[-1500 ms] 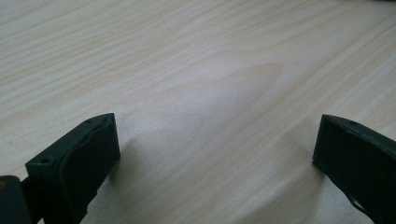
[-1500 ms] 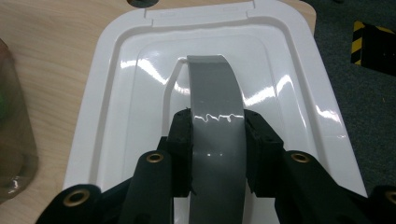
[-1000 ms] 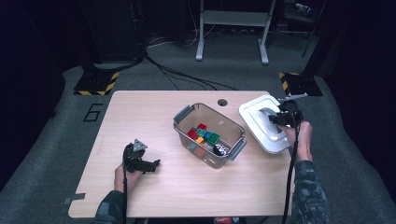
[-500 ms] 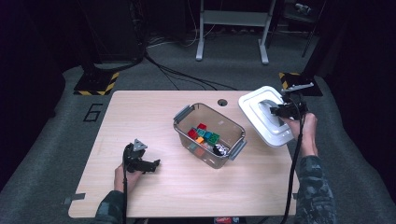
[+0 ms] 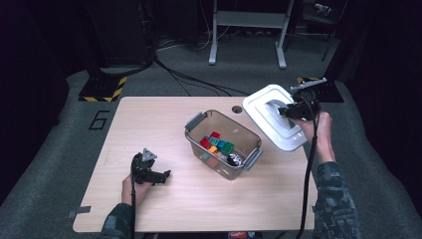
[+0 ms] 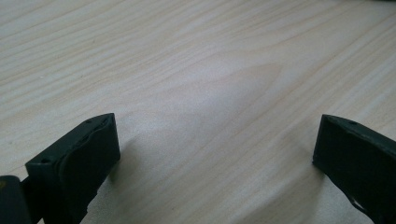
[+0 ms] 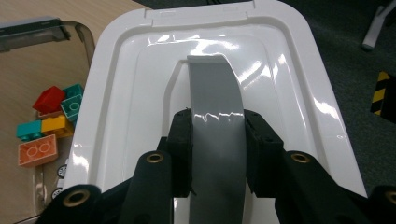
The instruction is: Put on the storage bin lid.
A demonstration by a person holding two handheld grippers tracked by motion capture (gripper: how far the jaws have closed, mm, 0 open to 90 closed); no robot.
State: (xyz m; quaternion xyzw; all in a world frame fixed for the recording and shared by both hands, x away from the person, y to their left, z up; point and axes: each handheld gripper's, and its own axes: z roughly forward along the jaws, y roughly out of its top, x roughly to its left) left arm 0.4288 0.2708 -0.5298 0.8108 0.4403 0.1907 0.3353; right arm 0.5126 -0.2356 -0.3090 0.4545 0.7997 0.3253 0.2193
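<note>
High view: a pale wooden table point(image 5: 164, 124) stands on grey carpet, with dark stands and cables along the top of the frame. Right of centre, the right gripper point(image 5: 291, 110) is clamped on the grey handle of the white lid point(image 5: 263, 107), which tilts beside the clear box point(image 5: 221, 144) of bricks. At lower left, the left gripper point(image 5: 161, 175) rests with its jaws apart.

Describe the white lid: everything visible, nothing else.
The white lid is glossy plastic by its look, rectangular with rounded corners, stepped ridges inside the rim and a grey arched handle along its middle. The right gripper is shut on that handle, one black jaw on either side. In the high view the lid hangs tilted at the table's right edge, beside the open clear bin of toy bricks, not touching it.
</note>
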